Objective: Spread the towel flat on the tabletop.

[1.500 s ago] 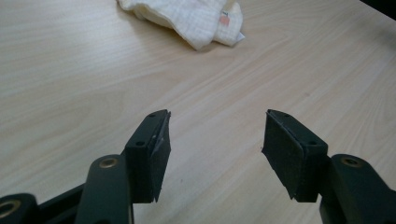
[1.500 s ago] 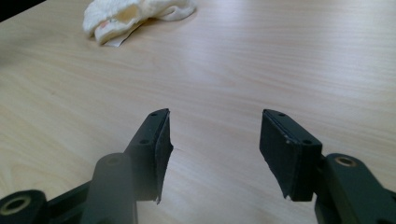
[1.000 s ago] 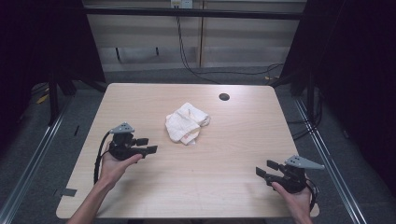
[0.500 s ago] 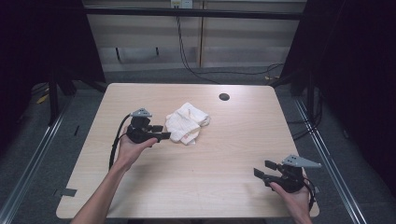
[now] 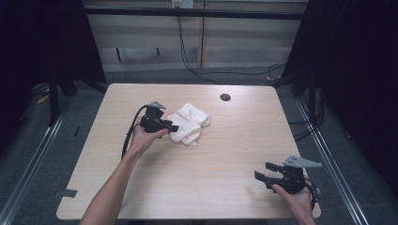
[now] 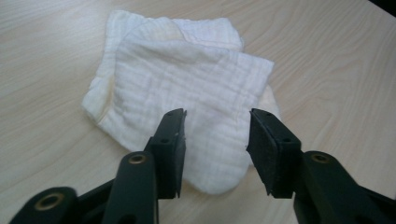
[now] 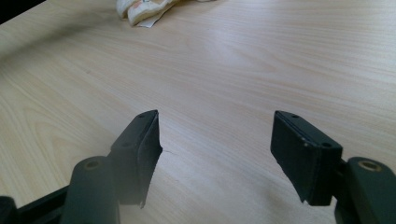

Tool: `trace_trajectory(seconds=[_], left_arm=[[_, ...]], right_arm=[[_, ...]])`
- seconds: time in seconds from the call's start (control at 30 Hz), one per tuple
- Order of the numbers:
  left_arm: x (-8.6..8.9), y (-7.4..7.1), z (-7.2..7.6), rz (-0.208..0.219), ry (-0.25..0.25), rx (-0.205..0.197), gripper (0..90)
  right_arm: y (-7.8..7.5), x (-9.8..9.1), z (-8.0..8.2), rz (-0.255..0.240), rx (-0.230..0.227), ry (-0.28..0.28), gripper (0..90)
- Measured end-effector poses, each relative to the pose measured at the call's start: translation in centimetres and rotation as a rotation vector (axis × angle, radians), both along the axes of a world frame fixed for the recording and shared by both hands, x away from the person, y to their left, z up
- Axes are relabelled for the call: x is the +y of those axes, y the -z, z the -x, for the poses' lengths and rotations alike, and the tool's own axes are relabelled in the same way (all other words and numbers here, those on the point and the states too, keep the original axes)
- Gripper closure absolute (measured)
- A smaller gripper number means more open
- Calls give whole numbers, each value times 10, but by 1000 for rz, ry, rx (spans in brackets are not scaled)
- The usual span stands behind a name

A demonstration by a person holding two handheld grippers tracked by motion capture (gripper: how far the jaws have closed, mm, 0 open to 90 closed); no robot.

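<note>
A crumpled white cloth (image 5: pixel 190 123) lies near the middle of the wooden table (image 5: pixel 225 154). My left gripper (image 5: pixel 173 127) reaches its left edge, held in a hand coming from the lower left. In the left gripper view the cloth (image 6: pixel 187 88) lies just beyond and under the jaws; my left gripper (image 6: pixel 215 140) has just been closing, with a gap still showing and the pads clear of the fabric. My right gripper (image 5: pixel 264 171) rests near the table's front right corner, open over bare wood (image 7: pixel 215 140). The cloth's edge (image 7: pixel 144 10) shows far off in the right gripper view.
A small black round hole (image 5: pixel 225 97) sits in the table near the back edge. Dark frames and cables stand behind and beside the table. Bare wood stretches between the two hands.
My left hand has moved right and away from the person, from the table's left part up to the cloth's edge. Its jaws have narrowed. The right hand has stayed put.
</note>
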State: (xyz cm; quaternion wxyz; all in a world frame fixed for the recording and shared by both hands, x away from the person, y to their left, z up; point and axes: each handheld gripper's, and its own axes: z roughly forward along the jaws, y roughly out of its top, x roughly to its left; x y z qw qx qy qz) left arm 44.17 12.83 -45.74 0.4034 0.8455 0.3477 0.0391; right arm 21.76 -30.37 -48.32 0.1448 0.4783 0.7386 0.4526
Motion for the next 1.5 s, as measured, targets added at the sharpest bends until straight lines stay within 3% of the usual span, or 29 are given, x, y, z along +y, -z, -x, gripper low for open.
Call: trace_trajectory(seconds=[0.13, 0.23, 0.37, 0.4, 0.47, 0.5, 0.53, 0.6, 0.73, 0.83, 0.9, 1.0, 1.17, 1.27, 1.5], left_arm=[[-11, 15, -5, -53, 2, -7, 543], [-17, 22, -9, -41, 2, -10, 518], [-25, 35, -15, -71, 2, 55, 447], [-26, 38, -16, -76, 2, 54, 446], [-25, 40, -15, -41, -21, 62, 426], [-26, 40, -14, -50, -15, 52, 435], [-26, 40, -12, -79, -18, 30, 514], [-24, 39, -12, -99, -5, 29, 669], [-23, 41, -7, -99, -12, 13, 815], [-22, 40, -5, -98, 16, 21, 846], [-21, 41, -3, -87, 6, 16, 854], [-21, 42, 0, -65, 10, 30, 858], [-19, 41, 5, -65, 46, 59, 858], [-17, 43, 10, -38, 47, 58, 858], [-13, 42, 28, -34, 84, 79, 858]], right_arm=[[0, 1, -1, 20, -4, 2, 350], [1, 1, -2, 20, 6, -2, 347], [2, 4, -3, 28, 11, -17, 350], [2, 4, -3, 27, 15, -19, 362], [3, 5, -3, 27, 22, -23, 370], [3, 4, -3, 25, 26, -21, 372], [4, 4, -3, 21, 29, -22, 374], [5, 5, -4, 25, 36, -24, 374], [5, 7, -4, 6, 54, -41, 380], [5, 8, -3, 4, 59, -40, 382], [6, 7, -5, 10, 60, -43, 383], [6, 7, -5, 14, 61, -39, 386], [6, 8, -5, 17, 67, -39, 388], [7, 8, -6, 21, 67, -39, 388], [7, 13, -6, 25, 74, -61, 386]])
